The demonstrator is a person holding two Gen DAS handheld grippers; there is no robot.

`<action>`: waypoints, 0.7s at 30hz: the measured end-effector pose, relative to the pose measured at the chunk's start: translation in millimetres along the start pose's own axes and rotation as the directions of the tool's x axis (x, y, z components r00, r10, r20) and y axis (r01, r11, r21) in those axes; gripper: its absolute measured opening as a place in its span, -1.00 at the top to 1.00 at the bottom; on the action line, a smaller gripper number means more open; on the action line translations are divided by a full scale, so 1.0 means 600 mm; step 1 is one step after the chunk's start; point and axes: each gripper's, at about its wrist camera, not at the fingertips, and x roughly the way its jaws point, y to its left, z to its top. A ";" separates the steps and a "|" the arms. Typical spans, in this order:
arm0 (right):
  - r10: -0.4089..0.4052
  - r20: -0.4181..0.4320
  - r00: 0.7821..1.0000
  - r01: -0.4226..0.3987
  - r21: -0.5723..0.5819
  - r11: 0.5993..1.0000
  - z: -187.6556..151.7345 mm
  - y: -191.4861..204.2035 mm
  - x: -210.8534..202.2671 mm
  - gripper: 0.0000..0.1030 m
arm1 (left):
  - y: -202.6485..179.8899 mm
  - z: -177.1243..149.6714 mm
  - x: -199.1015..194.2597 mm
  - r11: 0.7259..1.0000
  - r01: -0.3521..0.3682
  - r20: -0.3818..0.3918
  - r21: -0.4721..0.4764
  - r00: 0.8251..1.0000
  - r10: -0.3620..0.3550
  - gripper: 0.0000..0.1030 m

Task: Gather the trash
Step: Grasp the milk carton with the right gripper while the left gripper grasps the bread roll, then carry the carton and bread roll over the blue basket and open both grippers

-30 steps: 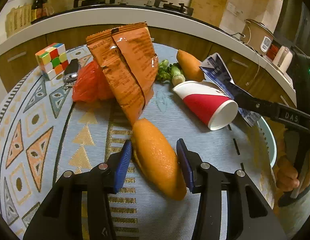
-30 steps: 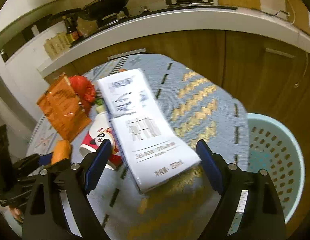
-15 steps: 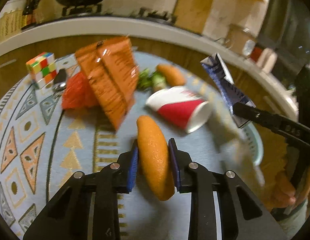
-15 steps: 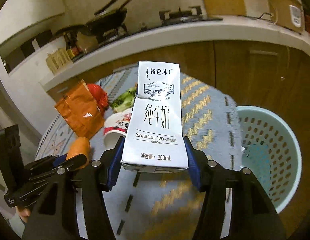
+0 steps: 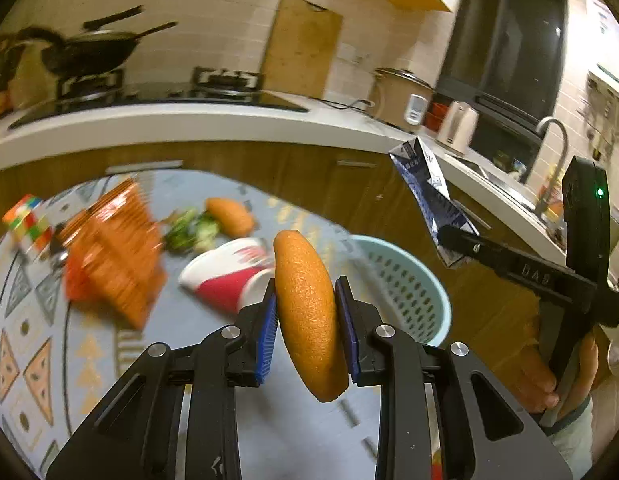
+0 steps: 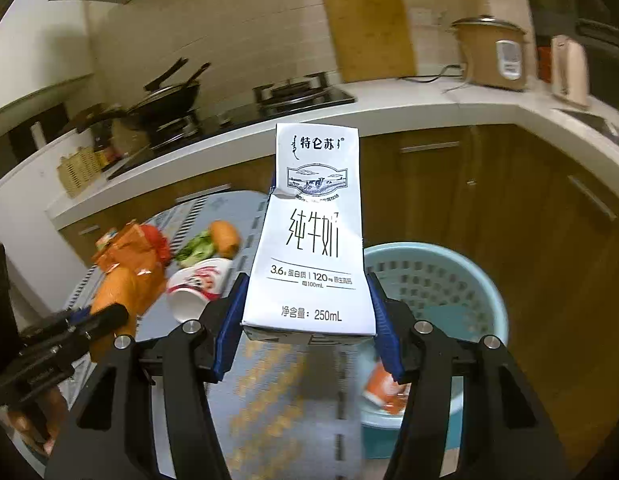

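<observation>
My left gripper (image 5: 307, 320) is shut on an orange peel piece (image 5: 307, 312) and holds it in the air above the patterned mat (image 5: 37, 344). My right gripper (image 6: 307, 320) is shut on a white 250 mL milk carton (image 6: 311, 248), upright, raised above the mat's right edge. The carton also shows in the left wrist view (image 5: 425, 196). A light blue perforated basket (image 6: 449, 280) stands on the floor to the right; an orange wrapper (image 6: 383, 392) lies in it. The basket also shows in the left wrist view (image 5: 405, 288).
On the mat lie an orange snack bag (image 5: 117, 256), a red plastic bag (image 6: 157, 240), a tipped red-and-white paper cup (image 5: 229, 276), green vegetable scraps (image 5: 189, 232), another orange peel piece (image 5: 231, 212) and a Rubik's cube (image 5: 25, 220). Wooden cabinets and a white counter curve behind.
Both grippers have risen from the mat. The left lifted the orange peel piece and swung toward the basket. The right closed on the carton, turned it upright and carried it nearer the basket.
</observation>
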 end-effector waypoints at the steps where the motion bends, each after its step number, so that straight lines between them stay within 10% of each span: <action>1: -0.018 0.007 1.000 0.018 -0.001 1.000 0.000 -0.006 -0.007 -0.04 | -0.013 0.007 0.007 1.000 0.010 -0.002 0.014 1.000 -0.010 0.49; 21: -0.208 -0.127 0.970 0.229 0.185 0.956 -0.047 -0.173 0.018 -0.04 | -0.162 0.037 0.205 0.980 0.182 -0.202 0.081 0.966 -0.163 0.49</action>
